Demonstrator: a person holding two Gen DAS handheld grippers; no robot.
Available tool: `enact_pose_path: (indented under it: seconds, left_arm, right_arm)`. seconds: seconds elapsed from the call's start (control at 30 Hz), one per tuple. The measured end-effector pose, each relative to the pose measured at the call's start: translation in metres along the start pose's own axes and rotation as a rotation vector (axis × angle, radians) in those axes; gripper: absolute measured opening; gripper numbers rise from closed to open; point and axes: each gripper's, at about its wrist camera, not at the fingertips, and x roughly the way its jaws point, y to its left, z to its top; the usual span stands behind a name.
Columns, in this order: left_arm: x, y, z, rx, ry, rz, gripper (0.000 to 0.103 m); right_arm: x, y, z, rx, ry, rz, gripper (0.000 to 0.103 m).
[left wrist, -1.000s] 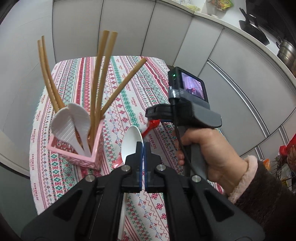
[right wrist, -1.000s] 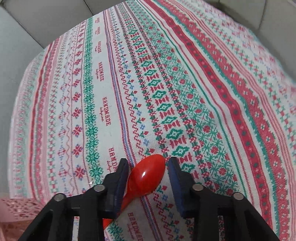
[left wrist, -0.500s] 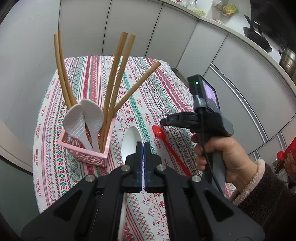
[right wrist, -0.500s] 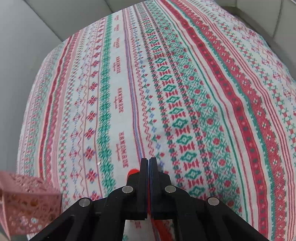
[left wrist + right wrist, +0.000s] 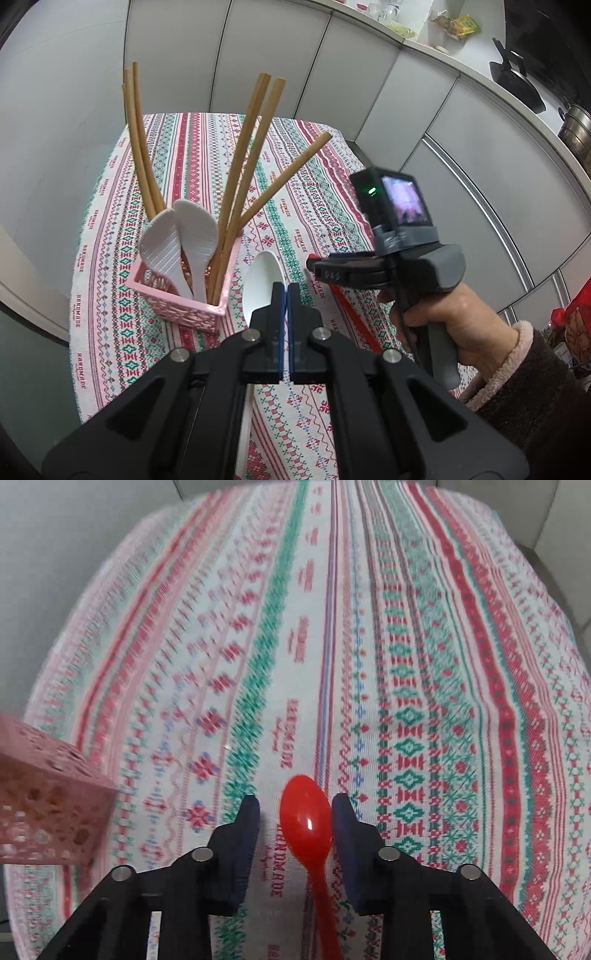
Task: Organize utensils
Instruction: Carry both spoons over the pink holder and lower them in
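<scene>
The left gripper point(image 5: 285, 291) sits pinched tight on the white spoon point(image 5: 263, 280), whose bowl pokes out at twelve o'clock past the fingertips while its handle runs back under the jaws toward six. At ten o'clock from that spoon stands the pink basket point(image 5: 184, 308) on the striped tablecloth point(image 5: 184, 147), just beside the spoon's bowl. In the basket stand two white rice paddles point(image 5: 181, 236), heads up, and several long wooden chopsticks point(image 5: 247, 155) fanning out toward twelve and two o'clock.

Over at three o'clock a hand point(image 5: 447, 317) in a fluffy brown sleeve point(image 5: 524, 373) grips the handle of the right gripper point(image 5: 295, 806), pointing steeply down at the cloth. Its jaws are opening, standing narrowly apart with the red spoon point(image 5: 306, 821) lying between them on the cloth. The bowl points to twelve o'clock, the handle trails to six beneath the gripper. The right finger point(image 5: 345, 834) is right against the bowl's edge, the left one stands clear of it, so the pads are not clamping it. From the right wrist view the pink basket shows at nine o'clock, near the gripper but apart from it. The cloth there is blurred.
</scene>
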Motion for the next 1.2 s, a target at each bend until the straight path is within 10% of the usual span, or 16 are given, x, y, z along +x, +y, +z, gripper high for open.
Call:
enact_pose_path:
  seconds: [0.2, 0.63, 1.2]
  left_arm:
    - [-0.004, 0.003, 0.001, -0.005, -0.007, 0.004, 0.001]
    - [-0.035, 0.011, 0.013, -0.050, -0.108, -0.046, 0.001]
    - [-0.059, 0.052, 0.037, -0.158, -0.455, -0.187, 0.001]
  right_arm:
    - [0.002, 0.012, -0.004, -0.077, -0.009, -0.055, 0.006]
    - [-0.104, 0.008, -0.027, -0.058, -0.262, 0.042, 0.006]
    - [-0.215, 0.034, -0.033, 0.020, -0.664, 0.208, 0.006]
